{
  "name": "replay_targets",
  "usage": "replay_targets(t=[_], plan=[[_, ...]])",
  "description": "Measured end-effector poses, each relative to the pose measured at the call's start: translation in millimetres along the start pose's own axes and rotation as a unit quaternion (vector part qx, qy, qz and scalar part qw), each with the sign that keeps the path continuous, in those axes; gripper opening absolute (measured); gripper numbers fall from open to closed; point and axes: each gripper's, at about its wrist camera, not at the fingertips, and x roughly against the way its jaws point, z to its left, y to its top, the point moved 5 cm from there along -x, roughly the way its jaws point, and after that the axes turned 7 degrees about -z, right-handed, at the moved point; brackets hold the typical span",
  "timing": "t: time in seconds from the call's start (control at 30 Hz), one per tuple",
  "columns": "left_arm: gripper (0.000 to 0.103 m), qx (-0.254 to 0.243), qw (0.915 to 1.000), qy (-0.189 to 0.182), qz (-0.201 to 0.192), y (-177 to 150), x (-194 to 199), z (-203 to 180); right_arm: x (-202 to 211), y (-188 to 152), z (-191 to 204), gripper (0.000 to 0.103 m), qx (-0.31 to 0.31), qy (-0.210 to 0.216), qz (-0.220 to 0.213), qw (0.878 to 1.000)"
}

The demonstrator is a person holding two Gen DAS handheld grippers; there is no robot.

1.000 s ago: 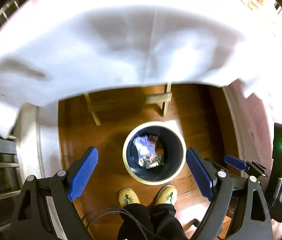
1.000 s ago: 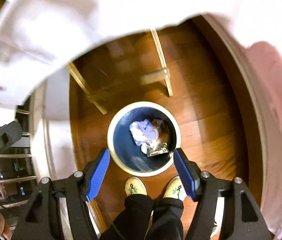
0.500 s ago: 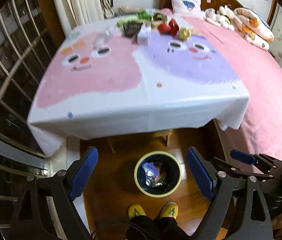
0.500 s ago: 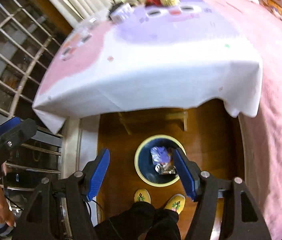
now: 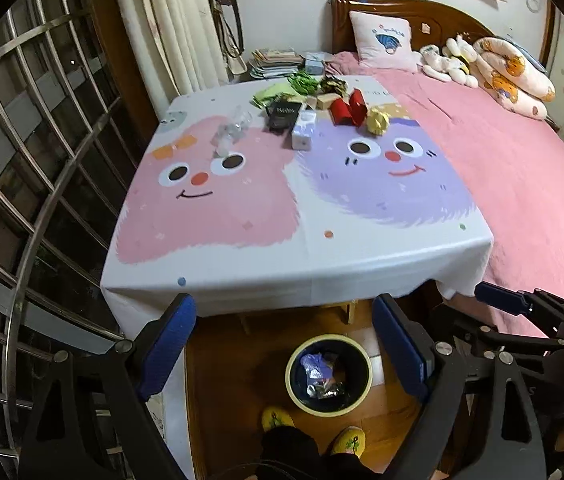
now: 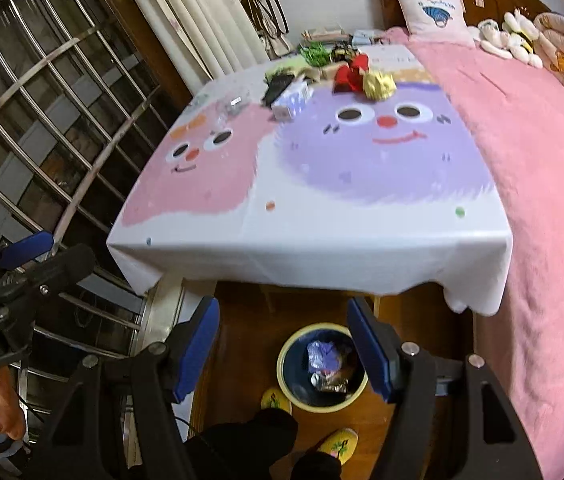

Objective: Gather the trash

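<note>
A dark trash bin with a pale yellow rim stands on the floor below the table's near edge. In it lie a purple wrapper and silver foil. At the table's far end is a heap of trash: a yellow paper ball, a red box, a white box and clear plastic. My left gripper and right gripper hang side by side high over the bin, both open with nothing between their blue pads.
The table wears a cloth with pink and purple cartoon faces. A bed with a pink cover and soft toys runs along its right side. Window bars and a curtain are on the left. The person's yellow slippers stand by the bin.
Both grippers have risen from just over the bin, below the hanging cloth, to above table height and tilted up. The tabletop and bed have come into view. The jaws have not moved.
</note>
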Motion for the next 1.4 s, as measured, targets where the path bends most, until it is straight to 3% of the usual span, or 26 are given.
replay_targets(t=[0.33,0.93,1.23,1.4], plan=[[0.088,0.023,0.9997,0.0,-0.004,51,-40,34,-31,63,5,0.066,0.006,-0.013,-0.017,1.0],[0.088,0.003,0.9962,-0.045,0.075,196,-255,129,-202,211,15,0.066,-0.07,-0.094,0.007,0.993],[0.088,-0.018,0.9883,-0.065,0.137,216,-361,124,-281,237,1,0.066,-0.094,-0.128,0.038,0.987],[0.088,-0.059,0.9864,-0.054,0.144,216,-392,113,-305,242,-6,0.066,-0.111,-0.132,0.048,0.984]])
